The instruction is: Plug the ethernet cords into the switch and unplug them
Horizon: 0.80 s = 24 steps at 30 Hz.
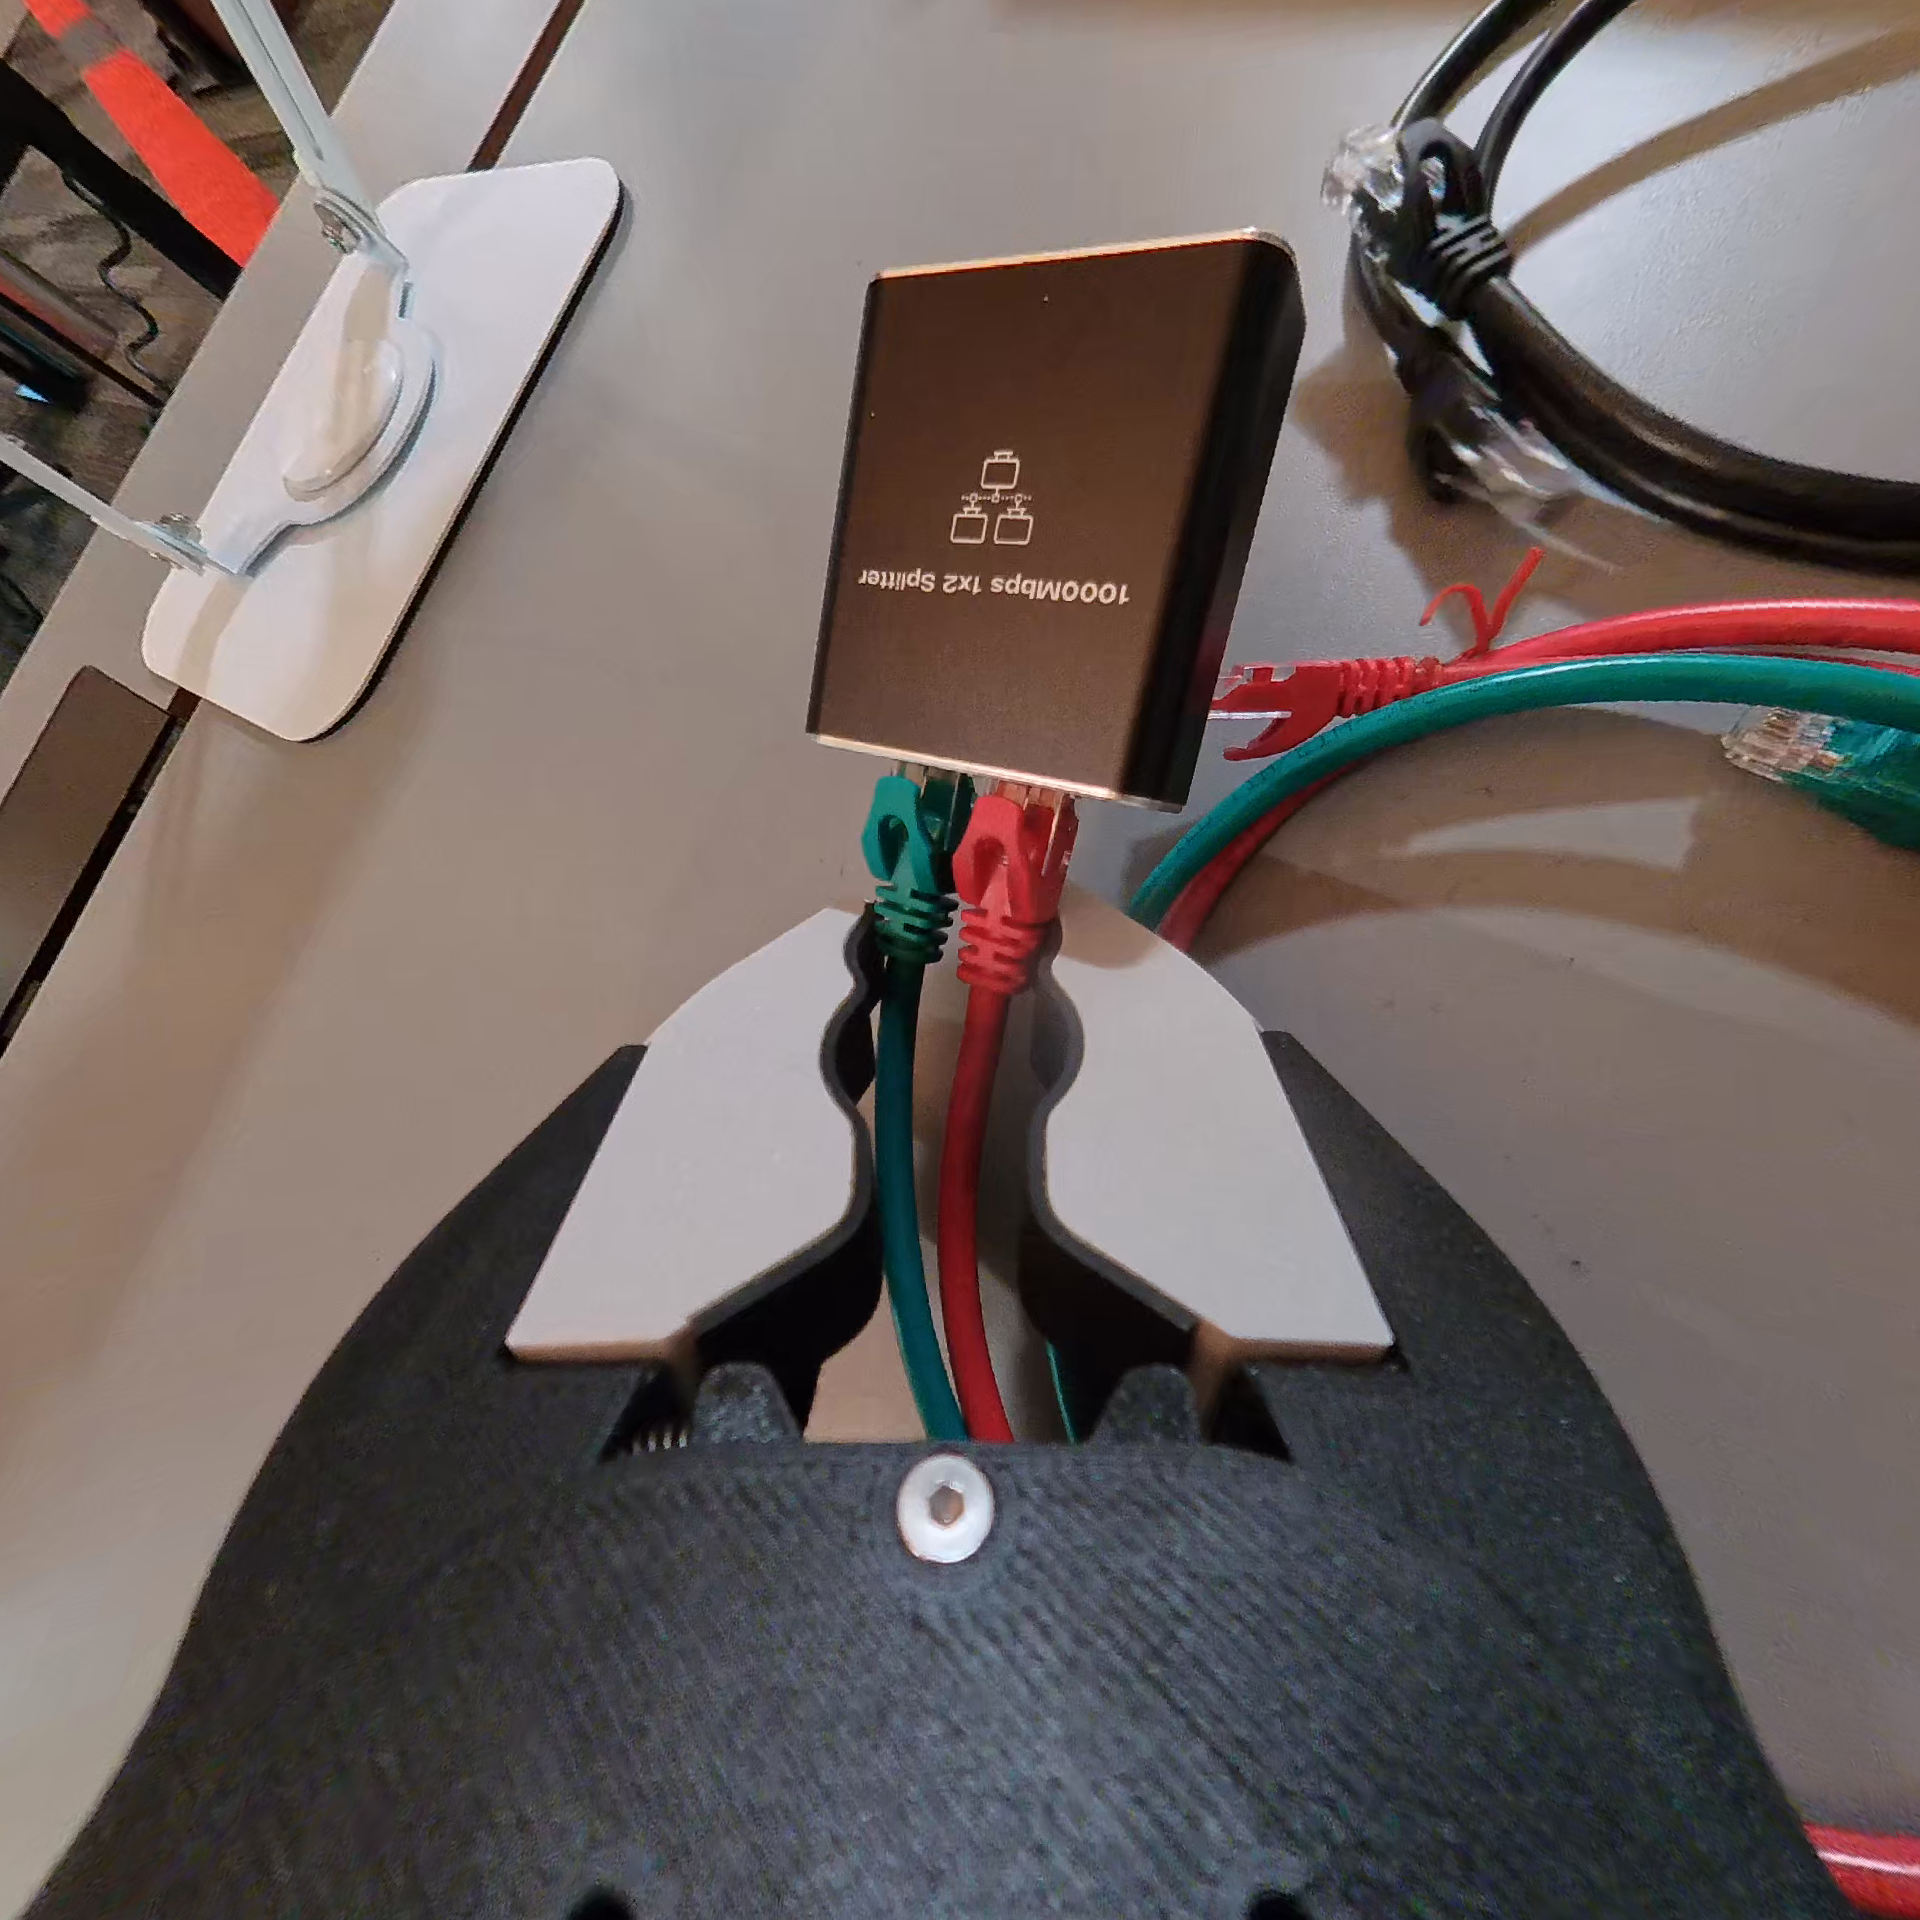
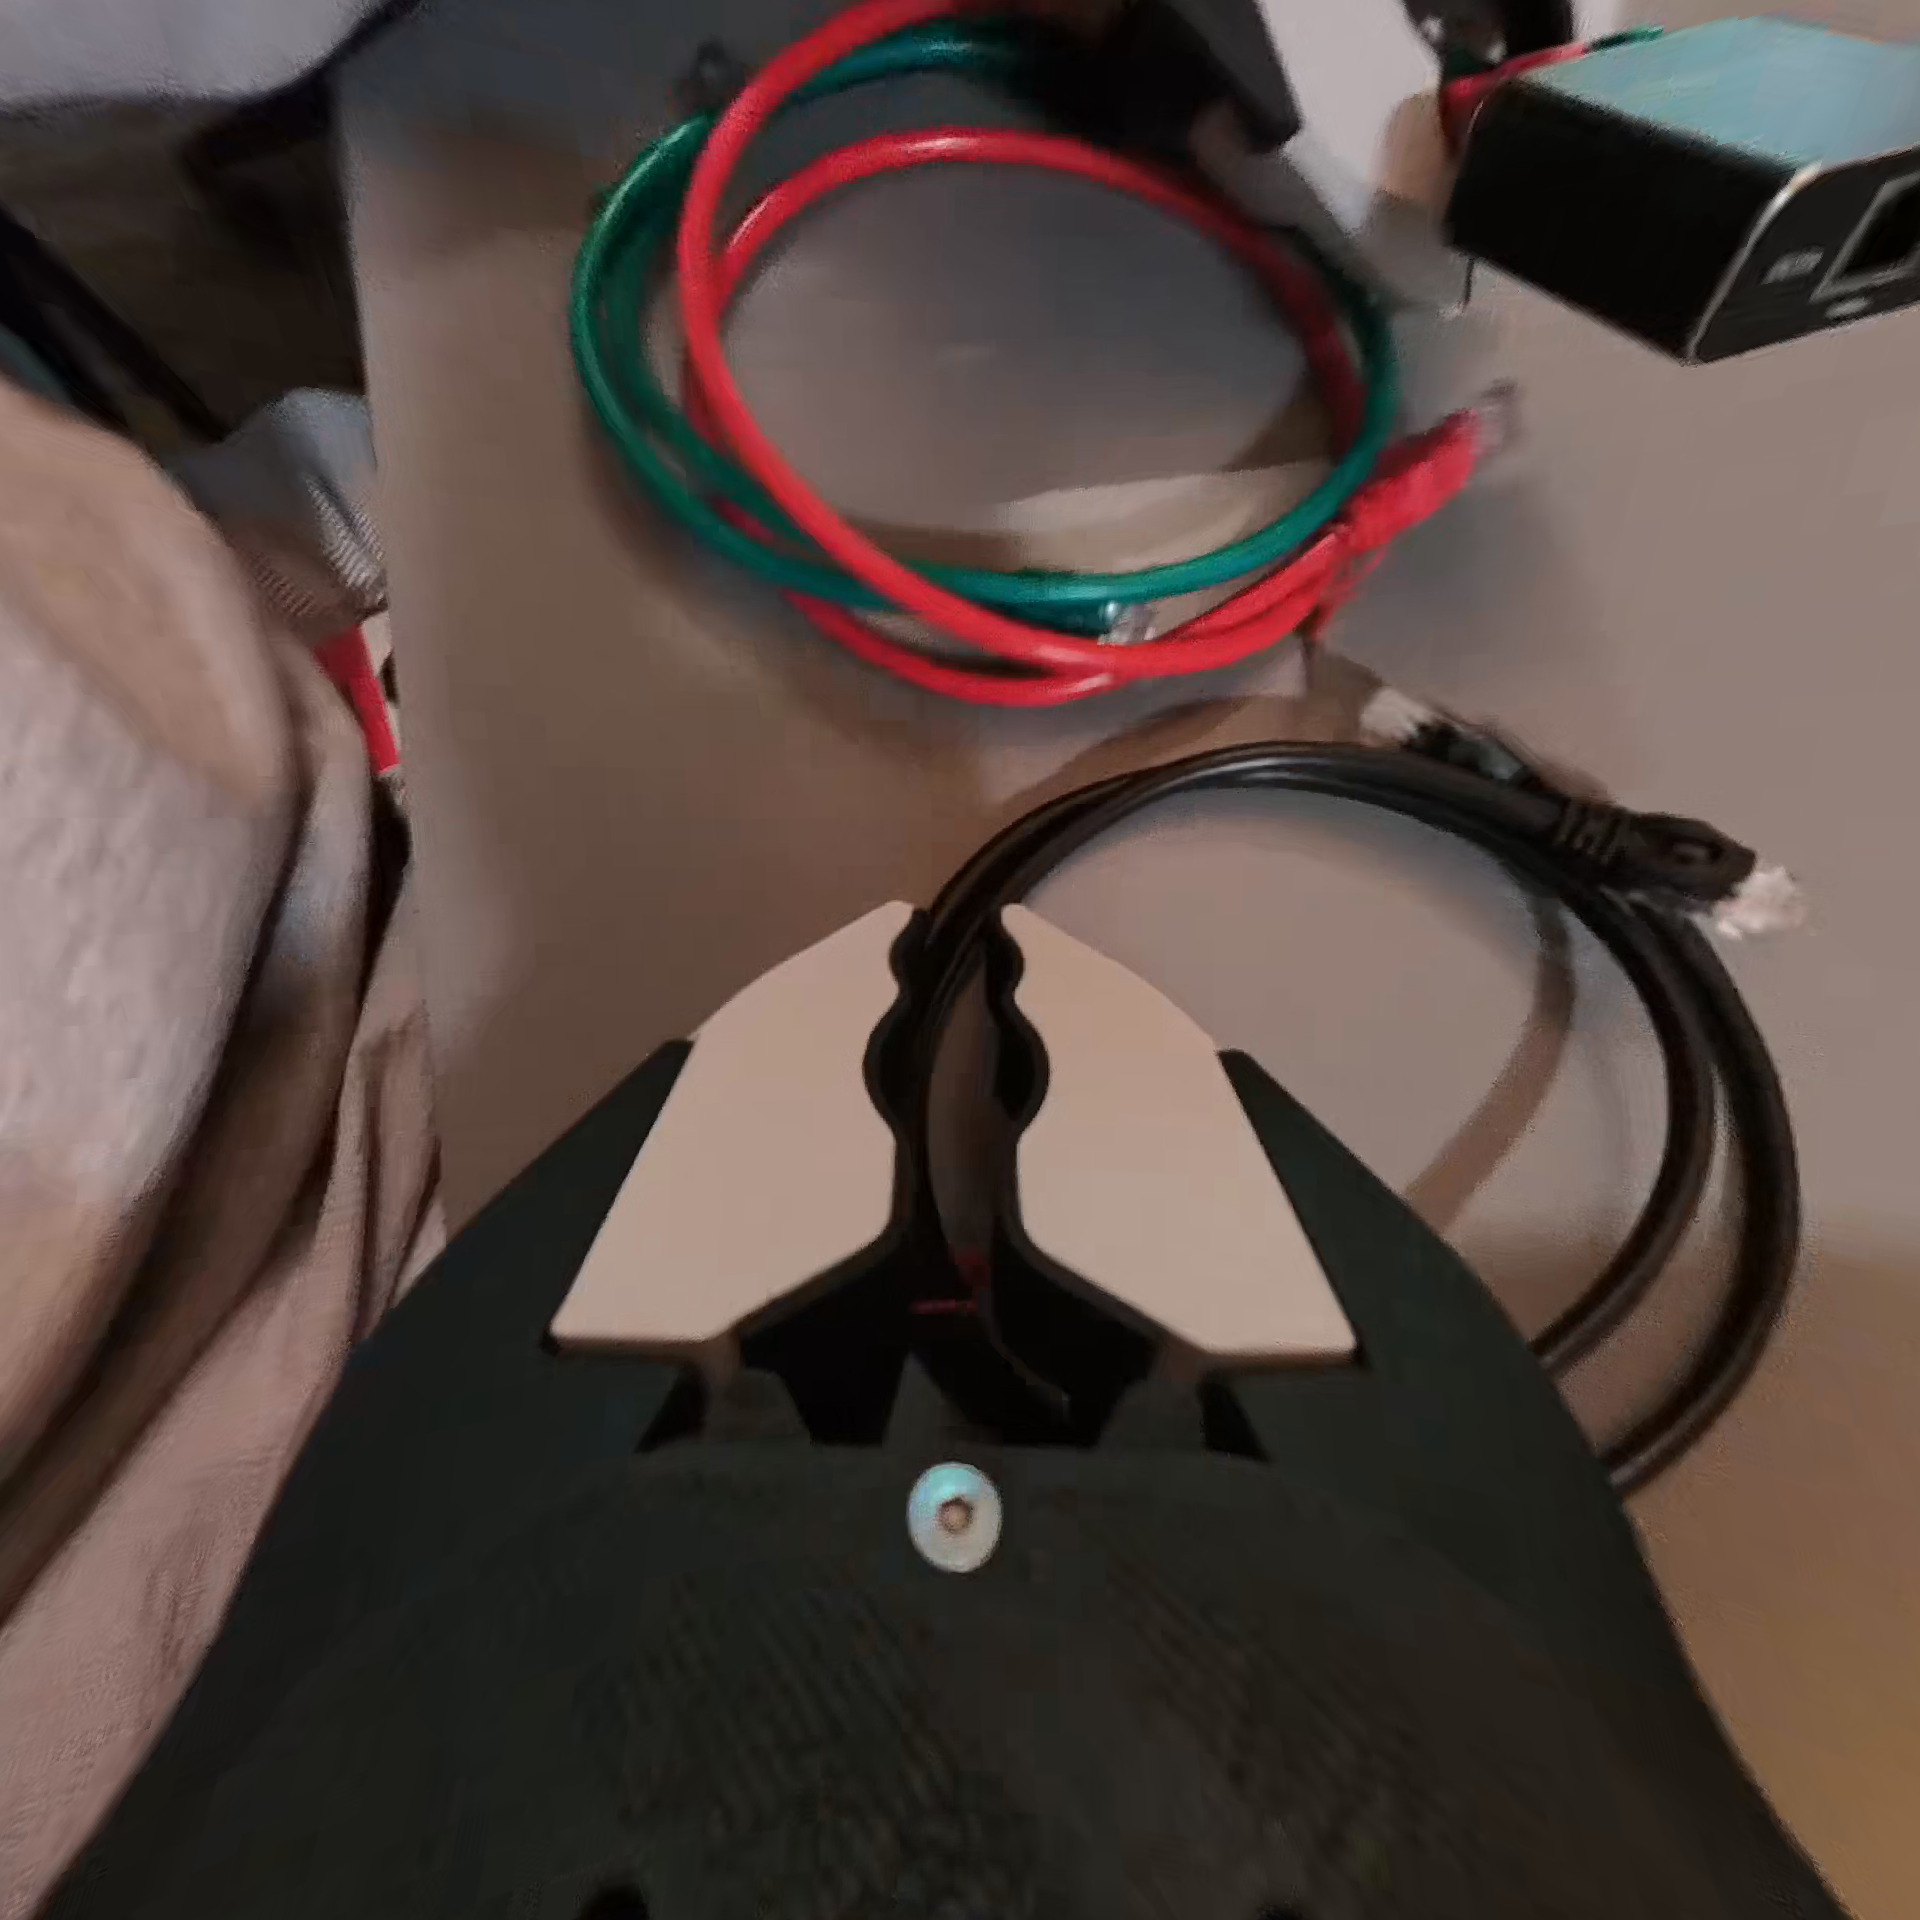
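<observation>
Green cord [image 1: 902,883] and red cord [image 1: 1003,894] seated in switch [image 1: 1049,499]. Left gripper [image 1: 951,940] clamped round both. Right gripper [image 2: 956,920] pinches black cord [image 2: 1351,790] (unplugged); unplugging remains.

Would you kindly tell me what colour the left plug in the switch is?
Green, beside a red one; clearest in the left wrist view.

A smooth grey-beige table [image 1: 540,935] filled the scene; a flat white rounded-rectangle stand base [image 1: 416,343] sat near its left edge.
</observation>
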Tool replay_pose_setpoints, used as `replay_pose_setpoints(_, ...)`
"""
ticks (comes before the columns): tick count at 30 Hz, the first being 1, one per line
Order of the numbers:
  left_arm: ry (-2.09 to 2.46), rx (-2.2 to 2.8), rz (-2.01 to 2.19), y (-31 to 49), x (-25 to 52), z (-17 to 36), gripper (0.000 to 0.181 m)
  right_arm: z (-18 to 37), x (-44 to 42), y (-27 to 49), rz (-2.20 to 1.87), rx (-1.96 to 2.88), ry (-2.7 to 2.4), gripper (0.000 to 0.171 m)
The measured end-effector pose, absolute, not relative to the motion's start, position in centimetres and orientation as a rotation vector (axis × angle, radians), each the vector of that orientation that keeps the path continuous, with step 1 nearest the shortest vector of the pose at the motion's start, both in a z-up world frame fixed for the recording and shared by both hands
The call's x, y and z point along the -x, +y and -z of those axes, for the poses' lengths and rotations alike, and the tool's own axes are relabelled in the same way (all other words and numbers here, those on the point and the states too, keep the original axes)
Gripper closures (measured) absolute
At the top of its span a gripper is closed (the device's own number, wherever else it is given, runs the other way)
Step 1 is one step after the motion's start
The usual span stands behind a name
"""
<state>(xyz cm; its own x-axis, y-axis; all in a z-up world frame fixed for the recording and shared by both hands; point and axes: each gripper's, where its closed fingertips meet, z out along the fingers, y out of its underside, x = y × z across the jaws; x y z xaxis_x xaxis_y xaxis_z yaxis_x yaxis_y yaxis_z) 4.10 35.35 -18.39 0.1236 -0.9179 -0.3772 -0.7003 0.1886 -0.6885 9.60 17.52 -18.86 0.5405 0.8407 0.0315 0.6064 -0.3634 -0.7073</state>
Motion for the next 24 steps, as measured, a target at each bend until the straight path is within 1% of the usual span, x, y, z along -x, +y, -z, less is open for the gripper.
replay_pose_setpoints(2,1.630,1.565,0.328,35.4,-4.1,18.4,0.155,18.8,-11.1,17.5,-0.400,2.129,-1.136,0.158)
replay_pose_setpoints(4,1.630,1.564,0.328,35.3,-4.1,18.4,0.155,18.5,-12.3,18.3,-0.351,2.130,-1.057,0.143)
replay_pose_setpoints(6,1.630,1.564,0.328,35.3,-4.1,18.4,0.155,17.6,-12.3,19.4,-0.403,2.101,-0.928,0.140)
replay_pose_setpoints(7,1.630,1.564,0.328,35.3,-4.1,18.4,0.155,17.1,-12.1,20.0,-0.444,2.092,-0.856,0.135)
replay_pose_setpoints(10,1.629,1.563,0.326,35.4,-4.1,18.4,0.155,16.6,-12.0,21.9,-0.497,2.162,-0.562,0.134)
replay_pose_setpoints(12,1.629,1.564,0.326,35.4,-4.1,18.4,0.155,17.2,-11.1,22.2,-0.567,2.228,-0.443,0.130)
replay_pose_setpoints(14,1.628,1.564,0.325,35.4,-4.1,18.4,0.155,17.7,-10.6,22.4,-0.534,2.246,-0.423,0.130)
replay_pose_setpoints(15,1.627,1.564,0.324,35.4,-4.1,18.4,0.155,17.8,-10.9,22.5,-0.463,2.246,-0.451,0.134)
replay_pose_setpoints(16,1.627,1.565,0.324,35.4,-4.1,18.4,0.155,18.0,-11.5,22.7,-0.366,2.250,-0.479,0.142)
replay_pose_setpoints(18,1.627,1.566,0.325,35.4,-4.1,18.4,0.155,18.3,-12.7,22.9,-0.217,2.246,-0.521,0.145)
replay_pose_setpoints(19,1.627,1.566,0.325,35.4,-4.1,18.4,0.155,18.3,-12.7,22.8,-0.210,2.242,-0.539,0.146)
replay_pose_setpoints(23,1.627,1.566,0.324,35.4,-4.1,18.4,0.155,18.0,-11.0,22.3,-0.444,2.232,-0.521,0.151)
replay_pose_setpoints(24,1.626,1.567,0.324,35.4,-4.1,18.4,0.155,17.9,-10.6,22.2,-0.494,2.234,-0.501,0.145)
